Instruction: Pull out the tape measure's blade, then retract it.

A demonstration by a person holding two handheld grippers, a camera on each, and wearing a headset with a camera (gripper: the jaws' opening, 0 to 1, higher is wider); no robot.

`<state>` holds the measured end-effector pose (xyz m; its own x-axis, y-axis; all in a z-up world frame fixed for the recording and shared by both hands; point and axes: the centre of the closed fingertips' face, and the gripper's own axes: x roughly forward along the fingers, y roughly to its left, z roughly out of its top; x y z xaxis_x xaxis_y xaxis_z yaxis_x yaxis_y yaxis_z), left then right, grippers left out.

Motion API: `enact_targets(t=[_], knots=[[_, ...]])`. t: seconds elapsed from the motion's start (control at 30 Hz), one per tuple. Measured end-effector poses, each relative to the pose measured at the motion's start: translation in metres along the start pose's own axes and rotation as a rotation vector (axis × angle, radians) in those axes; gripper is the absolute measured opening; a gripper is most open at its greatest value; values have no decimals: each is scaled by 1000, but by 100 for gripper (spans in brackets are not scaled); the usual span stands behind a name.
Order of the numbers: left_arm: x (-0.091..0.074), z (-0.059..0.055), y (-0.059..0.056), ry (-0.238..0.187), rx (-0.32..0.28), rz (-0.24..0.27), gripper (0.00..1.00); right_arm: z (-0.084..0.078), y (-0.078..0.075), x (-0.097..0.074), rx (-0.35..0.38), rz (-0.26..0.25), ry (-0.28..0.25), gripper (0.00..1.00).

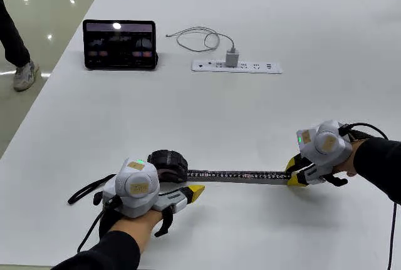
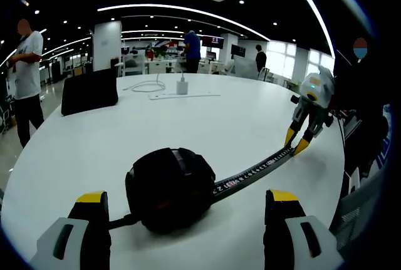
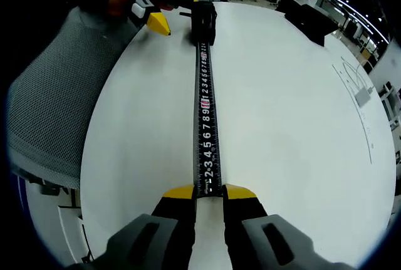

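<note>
Between the right gripper's [image 3: 210,192] clamped jaws the blade [image 3: 206,113] is held, pulled well out; the case [image 2: 170,185] lies loose between the left gripper's [image 2: 188,197] wide-open jaws, so retracting remains.

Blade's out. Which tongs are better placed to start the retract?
Right, likely. The right tongs are shut on the tip of the black numbered blade, so they can feed it back toward the black round tape measure case. The left tongs stand open either side of that case, gripping nothing.
</note>
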<state>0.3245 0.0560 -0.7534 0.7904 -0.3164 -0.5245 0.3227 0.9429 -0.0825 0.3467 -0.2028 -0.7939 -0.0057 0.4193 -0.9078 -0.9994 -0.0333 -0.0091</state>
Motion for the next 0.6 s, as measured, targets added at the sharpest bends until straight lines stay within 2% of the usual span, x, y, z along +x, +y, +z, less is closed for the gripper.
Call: enact_targets(t=[0.07, 0.27, 0.37, 0.5, 0.6], knots=[[0, -1, 0, 3, -6, -2, 99, -1, -1, 1, 21, 2, 10, 11], [0, 2, 2, -6, -29, 13, 99, 1, 2, 2, 4, 2, 50, 11], [3, 5, 10, -9, -56, 43, 99, 1, 1, 2, 6, 0, 61, 11], [7, 13, 21, -27, -72, 91, 87, 0, 2, 2, 21, -5, 67, 11], [10, 14, 24, -29, -86, 105, 86, 1, 2, 2, 46, -9, 84, 11]])
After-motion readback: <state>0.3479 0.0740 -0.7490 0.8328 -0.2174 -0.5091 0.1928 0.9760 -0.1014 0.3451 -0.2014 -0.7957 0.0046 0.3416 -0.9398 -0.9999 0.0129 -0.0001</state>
